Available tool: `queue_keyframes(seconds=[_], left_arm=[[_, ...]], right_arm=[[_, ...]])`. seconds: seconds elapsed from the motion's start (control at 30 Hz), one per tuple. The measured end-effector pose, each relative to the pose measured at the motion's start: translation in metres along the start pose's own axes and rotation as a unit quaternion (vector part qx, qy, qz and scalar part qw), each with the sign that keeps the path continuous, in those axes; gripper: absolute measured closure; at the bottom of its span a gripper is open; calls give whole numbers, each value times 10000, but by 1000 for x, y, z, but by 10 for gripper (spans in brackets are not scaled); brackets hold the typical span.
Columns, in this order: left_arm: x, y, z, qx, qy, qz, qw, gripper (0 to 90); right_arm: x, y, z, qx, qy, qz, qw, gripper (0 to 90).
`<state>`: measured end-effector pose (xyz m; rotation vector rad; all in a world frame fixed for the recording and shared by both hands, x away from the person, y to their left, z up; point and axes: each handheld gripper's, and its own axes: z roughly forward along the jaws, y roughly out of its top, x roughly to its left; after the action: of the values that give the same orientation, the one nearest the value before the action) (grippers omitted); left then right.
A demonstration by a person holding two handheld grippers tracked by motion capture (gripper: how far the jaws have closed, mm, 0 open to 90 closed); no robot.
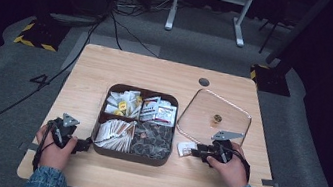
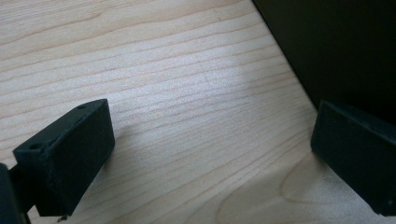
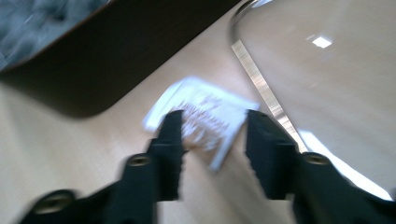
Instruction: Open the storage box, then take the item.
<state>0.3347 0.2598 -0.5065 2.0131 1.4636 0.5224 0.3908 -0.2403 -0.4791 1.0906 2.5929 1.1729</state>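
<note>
A small white packet with brown print [image 1: 186,148] [image 3: 205,105] lies flat on the wooden table between the dark four-part tray [image 1: 131,158] [image 3: 107,60] and the clear lid [image 1: 201,114]. My right gripper [image 1: 197,152] [image 3: 215,140] points left at it, jaws apart, with the packet's near corner under the gap and no pad pressing on it. My left gripper [image 1: 85,145] [image 2: 210,158] rests low at the tray's front left corner. It is wide open with bare wood between its jaws, and the tray's dark wall [image 2: 336,46] stands just beyond one of them.
The tray holds white and yellow sachets, red-printed packets, brown-striped packets and dark wrapped pieces. The clear lid has a metal rim [image 3: 254,74] and a small gold knob [image 1: 217,117]. A round cable hole [image 1: 204,81] sits near the table's far edge.
</note>
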Motion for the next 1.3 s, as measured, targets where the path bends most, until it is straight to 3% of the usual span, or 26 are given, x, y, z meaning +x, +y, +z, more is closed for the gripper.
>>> queue_keyframes(seconds=[0.03, 0.1, 0.2, 0.53, 1.03, 1.3], left_arm=[[0, 0, 0, -1, 1, -1, 10000, 0], [0, 0, 0, -1, 1, -1, 10000, 0], [0, 0, 0, -1, 1, -1, 10000, 0], [0, 0, 0, 7, -6, 12, 10000, 0], [0, 0, 0, -2, 27, -20, 10000, 0], [-1, 0, 0, 2, 47, -33, 10000, 2]], right_arm=[[-1, 1, -2, -174, -226, -4, 9996, 484], [-2, 3, -5, -331, -457, -44, 9984, 440], [-5, 5, -12, -530, -606, -37, 9967, 421], [-10, 11, -24, -799, -611, 4, 9949, 421], [-22, 25, -52, -1247, -712, 68, 9896, 425], [-35, 38, -54, -1253, -804, 63, 9888, 415]])
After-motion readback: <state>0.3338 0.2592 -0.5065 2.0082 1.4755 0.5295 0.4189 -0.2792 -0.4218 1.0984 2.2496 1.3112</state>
